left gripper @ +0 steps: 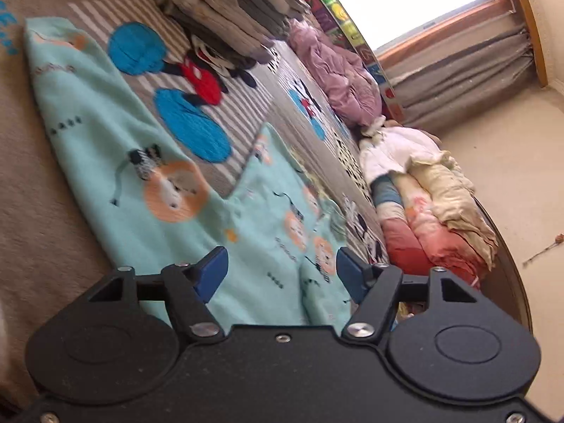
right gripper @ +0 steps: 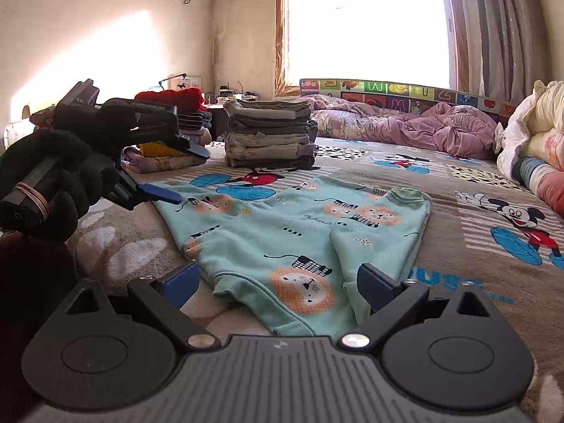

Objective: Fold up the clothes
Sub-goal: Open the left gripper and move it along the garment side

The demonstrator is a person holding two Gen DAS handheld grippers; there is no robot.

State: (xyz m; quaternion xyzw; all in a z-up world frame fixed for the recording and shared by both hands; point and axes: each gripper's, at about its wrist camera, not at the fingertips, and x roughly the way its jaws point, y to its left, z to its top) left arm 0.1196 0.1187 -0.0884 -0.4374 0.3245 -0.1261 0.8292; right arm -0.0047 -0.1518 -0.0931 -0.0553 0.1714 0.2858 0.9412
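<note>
Left wrist view: the left gripper [left gripper: 280, 271] hangs over the near end of the mint green pants [left gripper: 141, 162], its blue-padded jaws spread wide apart with nothing between them. The pants lie flat on the cartoon-print bedspread [left gripper: 246, 105], their two legs splayed away from the gripper in a V. Beyond the pants stands a tidy stack of folded grey clothes [left gripper: 232, 10]. Further from the pants along the bed's edge lie a rumpled purple quilt [left gripper: 335, 67] and a heap of pale and pink bedding [left gripper: 430, 204].

Right wrist view: the right gripper [right gripper: 278, 289] faces the pants [right gripper: 303, 232] from the leg cuffs, jaws also parted and holding nothing; one cuff lies just in front of them. The waistband is at the far end from this gripper. A black-gloved hand [right gripper: 60, 183] holds the left gripper [right gripper: 176, 172] just above the pants' left edge, jaws apart. Behind the pants sit the grey stack [right gripper: 271, 134] and, to its left, a second pile of coloured folded clothes [right gripper: 169, 130].

As for progress, I judge part of the job done: two neat piles stand ready, while these pants lie spread out, showing no fold. What remains, by this view, is folding them; whether the heaps at the bed's edge belong to the job I cannot tell.
</note>
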